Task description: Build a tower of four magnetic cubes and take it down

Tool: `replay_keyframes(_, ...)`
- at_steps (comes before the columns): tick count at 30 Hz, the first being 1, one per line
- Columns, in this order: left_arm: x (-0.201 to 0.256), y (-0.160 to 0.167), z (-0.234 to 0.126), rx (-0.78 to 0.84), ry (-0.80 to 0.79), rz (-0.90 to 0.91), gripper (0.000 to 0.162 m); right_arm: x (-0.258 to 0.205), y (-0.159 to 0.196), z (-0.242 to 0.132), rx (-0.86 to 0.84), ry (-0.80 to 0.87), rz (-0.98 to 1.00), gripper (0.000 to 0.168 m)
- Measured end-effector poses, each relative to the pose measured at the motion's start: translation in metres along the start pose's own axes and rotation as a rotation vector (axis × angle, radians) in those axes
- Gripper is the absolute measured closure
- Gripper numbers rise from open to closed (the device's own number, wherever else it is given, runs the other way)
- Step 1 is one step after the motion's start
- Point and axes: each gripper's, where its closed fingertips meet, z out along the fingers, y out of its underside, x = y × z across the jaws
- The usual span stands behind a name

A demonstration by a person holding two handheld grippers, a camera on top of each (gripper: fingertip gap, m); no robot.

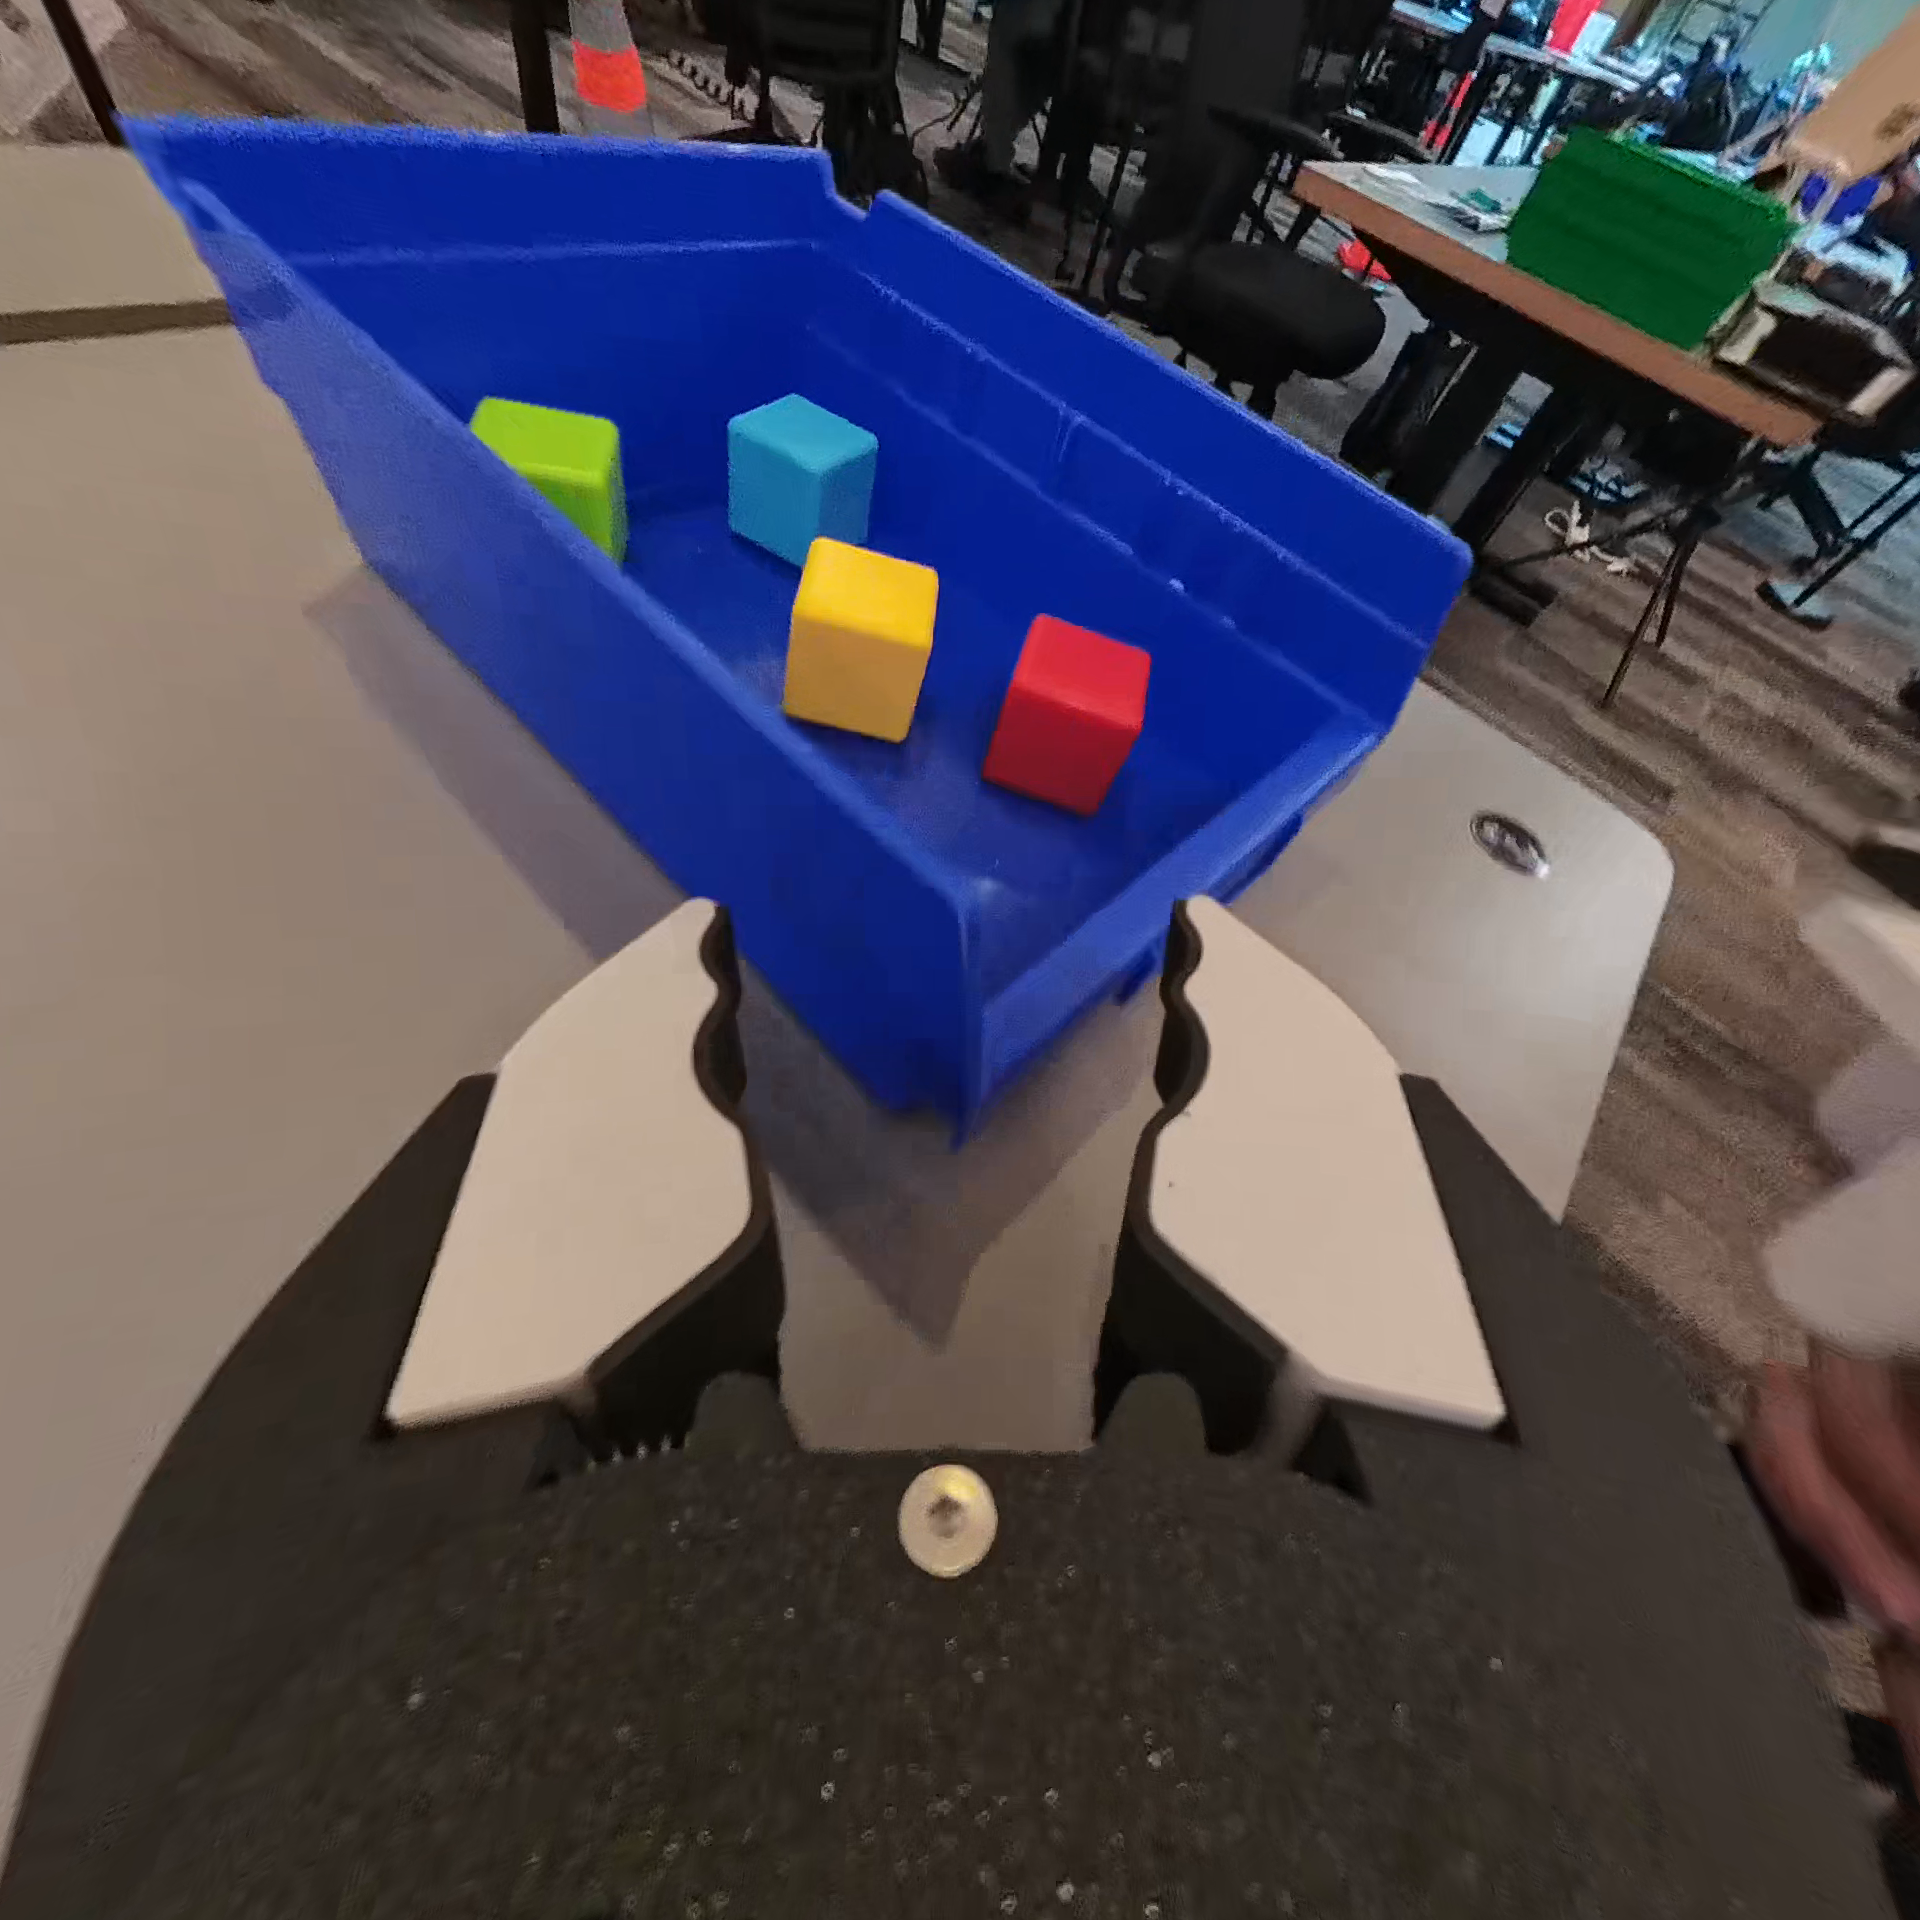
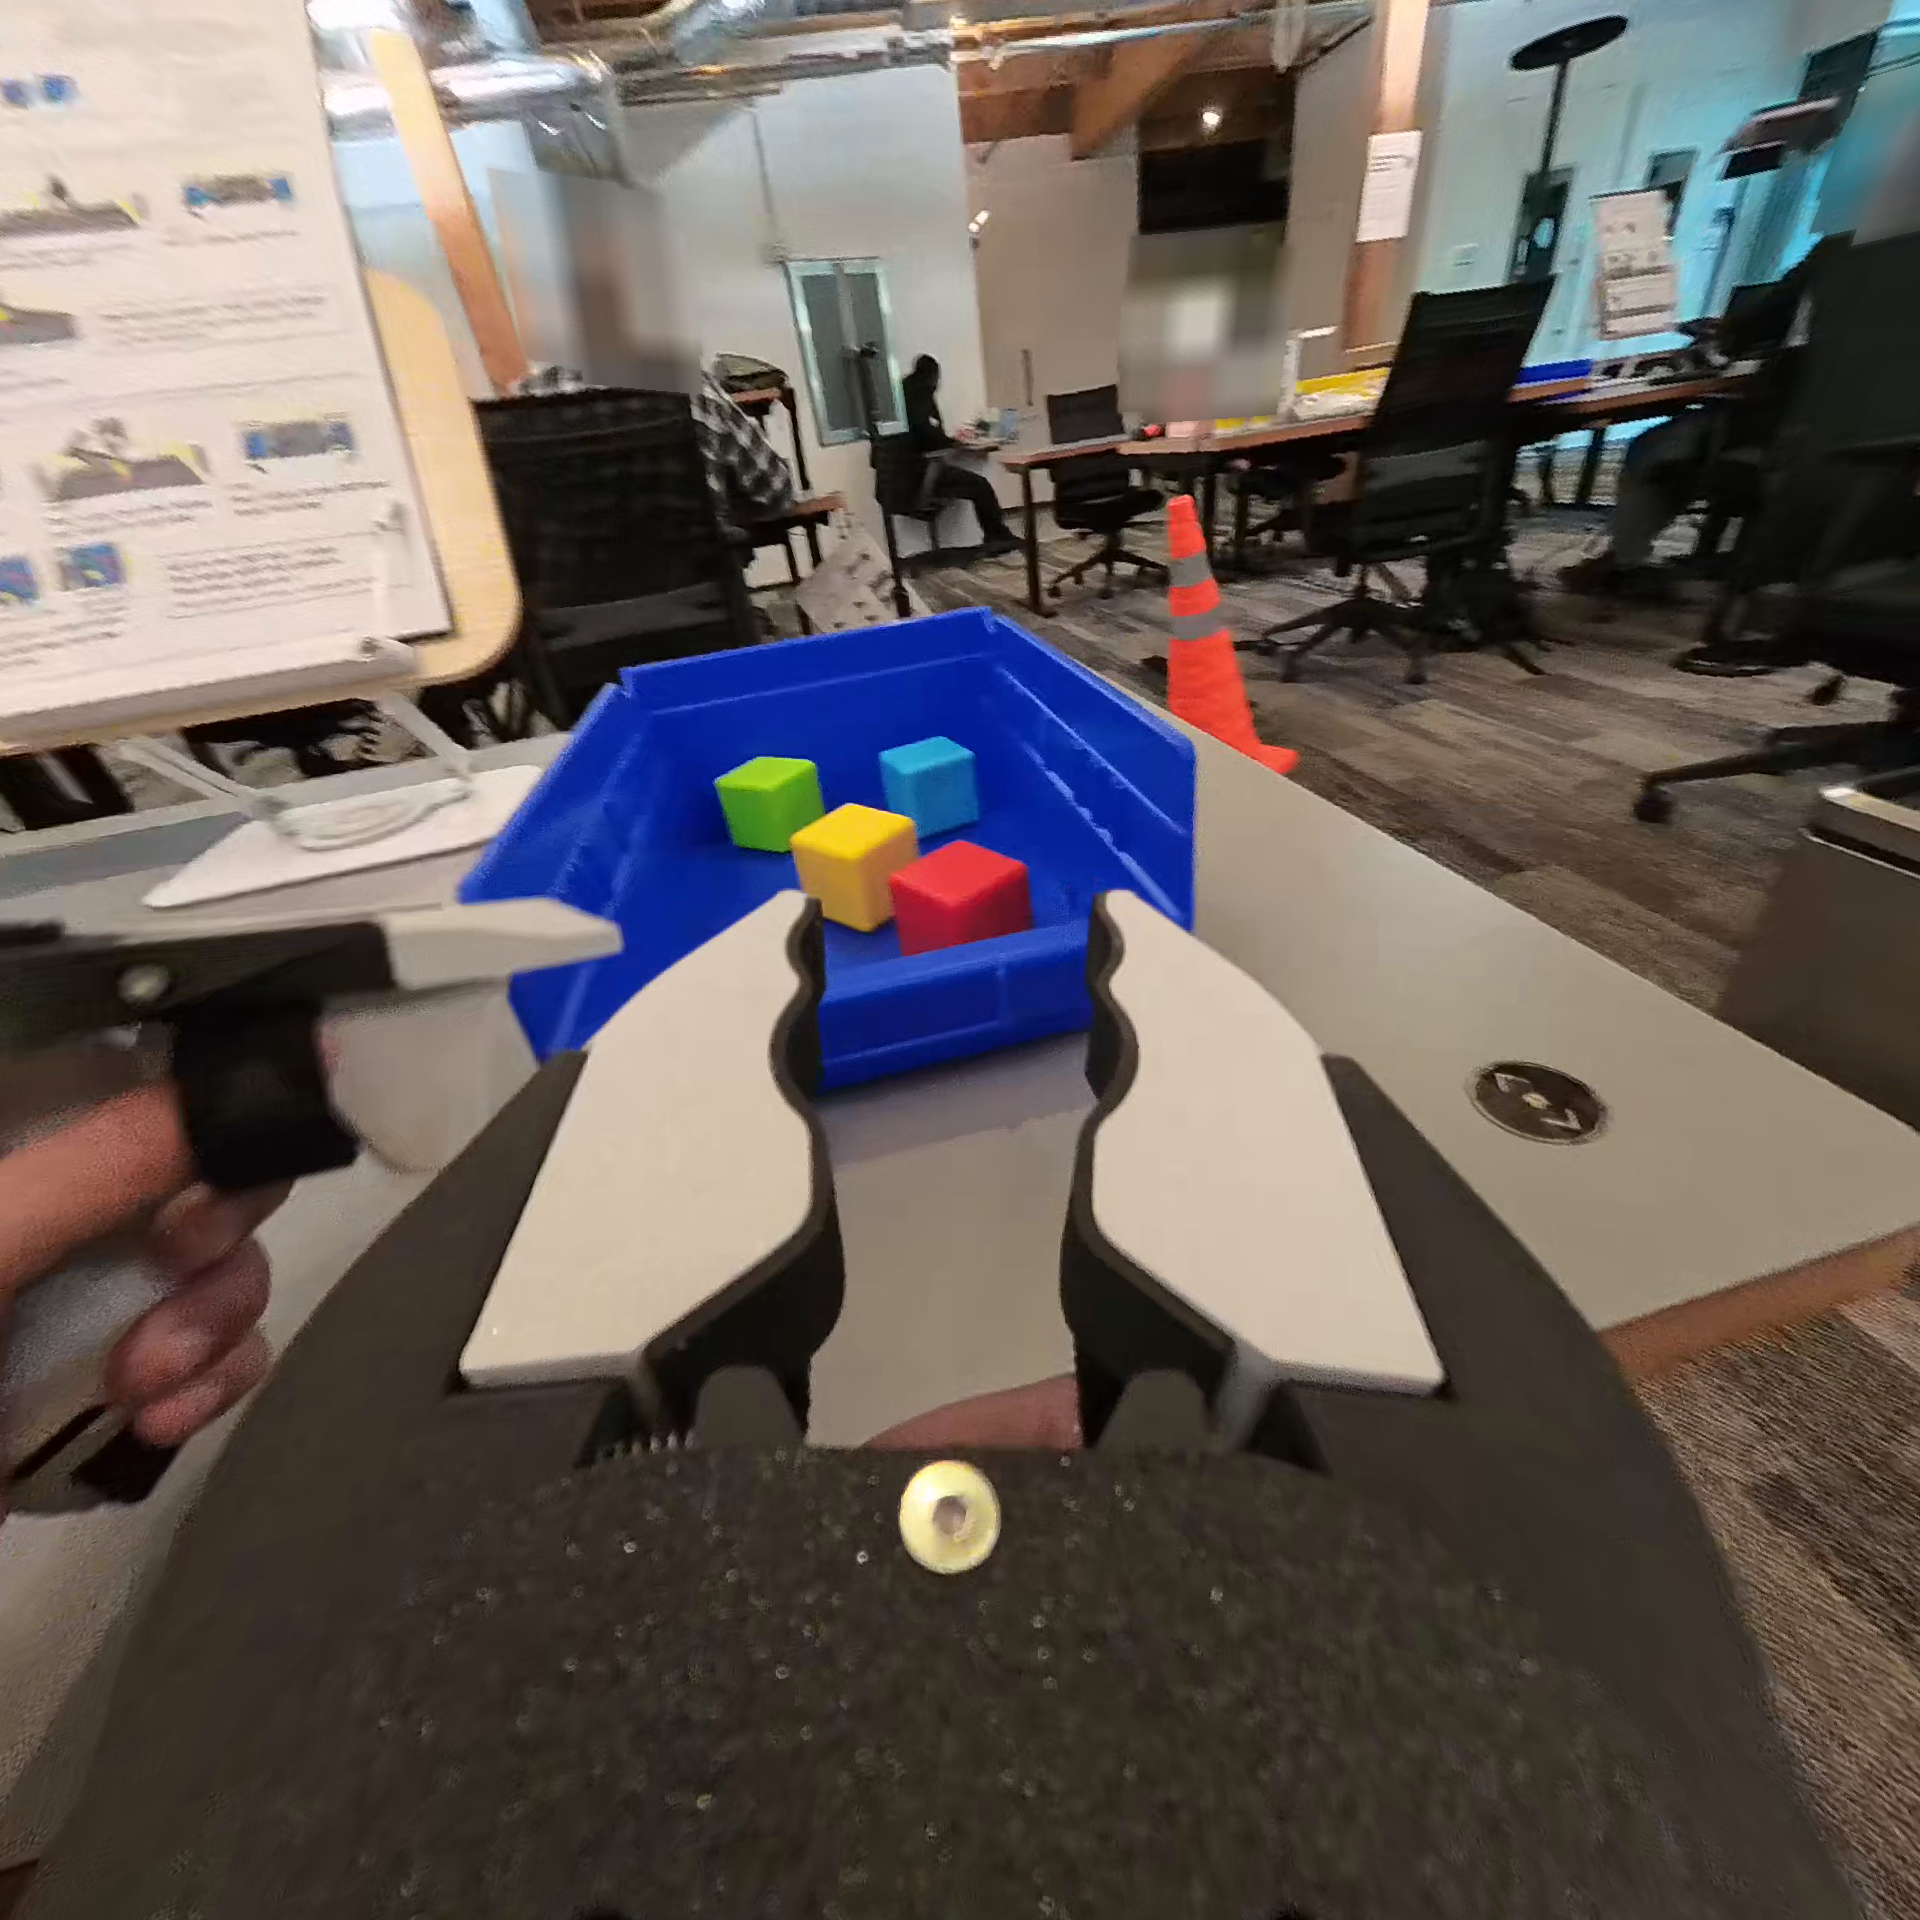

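Your left claw (image 1: 951, 935) was spread wide and empty, hanging just short of the near corner of the blue bin (image 1: 727, 727) on the grey counter (image 1: 208, 831). That corner sat between the 2 fingertips from the left wrist view, though whether they touched it could not be told. All 4 magnetic cubes lay loose on the bin floor, none stacked. The red cube (image 1: 1067, 712) lay nearest your left claw, ahead and a little right. The yellow cube (image 1: 860, 639) stood just left of it, apart from it. The light blue cube (image 1: 800, 478) sat behind the yellow one, and the green cube (image 1: 556, 468) rested against the bin's left wall, farthest away.

Your right claw (image 2: 951, 914) was spread as well, holding nothing, and was pointed at the bin's (image 2: 935, 1018) low front wall from above the counter (image 2: 1455, 987). From that side the red cube (image 2: 961, 894) showed straight between the fingers, just past the front wall, with the yellow cube (image 2: 854, 862) beside it on the left. The green cube (image 2: 769, 800) and light blue cube (image 2: 928, 784) sat farther back. Your left claw (image 2: 582, 935) entered from the left, its tip near the bin's left front corner, with your hand (image 2: 156, 1299) gripping its handle. An orange traffic cone (image 2: 1205, 644) stood on the floor beyond the counter.
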Motion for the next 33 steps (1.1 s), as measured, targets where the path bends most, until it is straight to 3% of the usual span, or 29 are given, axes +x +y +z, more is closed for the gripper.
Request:
replay_keyframes(3, -0.006, 0.003, 0.029, -0.059, -0.045, -0.048, 0.095, 0.005, 0.011, 0.006, -0.058, 0.038, -0.04, 0.119)
replay_keyframes(6, -0.022, 0.006, 0.032, -0.08, -0.094, -0.046, 0.117, 0.006, 0.025, 0.012, -0.129, 0.064, -0.069, 0.115)
replay_keyframes(9, -0.047, 0.003, 0.018, -0.074, -0.199, 0.009, 0.139, 0.006, 0.038, 0.017, -0.191, 0.091, -0.066, 0.114)
replay_keyframes(16, -0.06, 0.015, -0.029, -0.028, -0.218, -0.081, 0.153, -0.003, 0.045, 0.027, -0.223, 0.127, -0.087, 0.116)
replay_keyframes(19, -0.054, 0.023, -0.048, -0.016, -0.208, -0.085, 0.154, -0.015, 0.046, 0.028, -0.222, 0.08, -0.051, 0.124)
replay_keyframes(20, -0.053, 0.025, -0.055, -0.012, -0.216, -0.08, 0.154, -0.021, 0.044, 0.027, -0.216, 0.054, -0.022, 0.137)
replay_keyframes(24, -0.062, 0.031, -0.083, 0.008, -0.266, -0.073, 0.154, -0.031, 0.043, 0.02, -0.23, 0.069, 0.071, 0.165)
replay_keyframes(28, -0.095, 0.023, -0.129, 0.06, -0.378, -0.035, 0.157, -0.085, 0.04, 0.02, -0.213, 0.037, 0.108, 0.165)
replay_keyframes(33, -0.17, 0.022, -0.206, 0.084, -0.55, -0.057, 0.159, -0.192, 0.043, 0.031, -0.222, -0.088, 0.103, 0.164)
